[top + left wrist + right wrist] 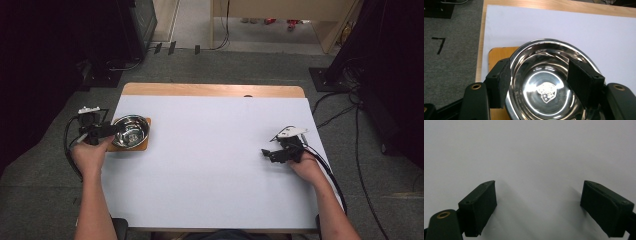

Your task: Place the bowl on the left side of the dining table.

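A shiny steel bowl (132, 132) sits on a small wooden board (144, 146) at the table's left edge. My left gripper (109, 129) hovers at the bowl's near rim, pointing right across it. In the left gripper view its black jaws (540, 68) stand apart over the bowl (544, 82), one pad by the left rim and the other over the right side, with nothing pinched between them. My right gripper (268, 154) rests low on the white sheet at the right, and its jaws (539, 187) are spread wide with only bare sheet between them.
A white sheet (210, 165) covers most of the wooden table (210, 90). Grey carpet surrounds the table, with cables (350, 115) on the floor to the right and dark equipment at both sides. A black mark (439, 45) is on the carpet left of the table.
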